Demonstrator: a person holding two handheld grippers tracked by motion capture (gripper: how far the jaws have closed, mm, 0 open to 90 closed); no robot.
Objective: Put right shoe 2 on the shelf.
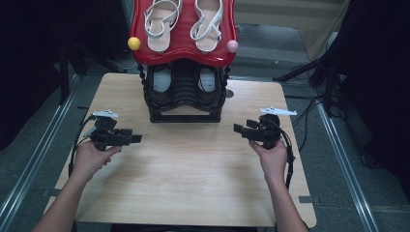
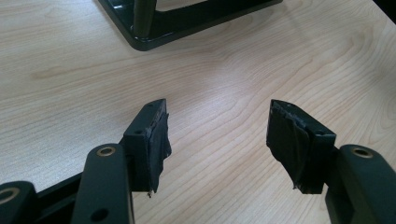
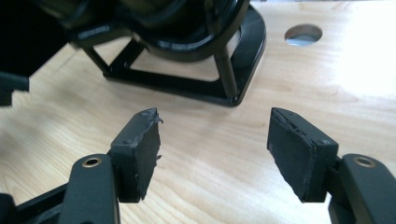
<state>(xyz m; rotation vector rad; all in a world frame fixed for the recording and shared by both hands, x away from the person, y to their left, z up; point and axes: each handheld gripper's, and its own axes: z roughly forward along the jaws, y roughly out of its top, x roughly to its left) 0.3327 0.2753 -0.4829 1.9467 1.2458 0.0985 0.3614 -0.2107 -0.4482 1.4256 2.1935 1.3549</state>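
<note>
Though partly shadowed under the red top shelf [image 1: 183, 57], two dark shoes [image 1: 162, 83] barely discernible on the black rack [image 1: 183, 113] at the table's [image 1: 193, 183] far edge; two white sandals [image 1: 162, 21] above. Left gripper [image 1: 137, 138] near left edge, gaping wide, empty. Right gripper [image 1: 238, 128] near right edge, likewise spread, empty.

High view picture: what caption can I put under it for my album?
Two hand-held grippers, left gripper and right gripper, wait open before a shoe rack topped with white sandals.
</note>
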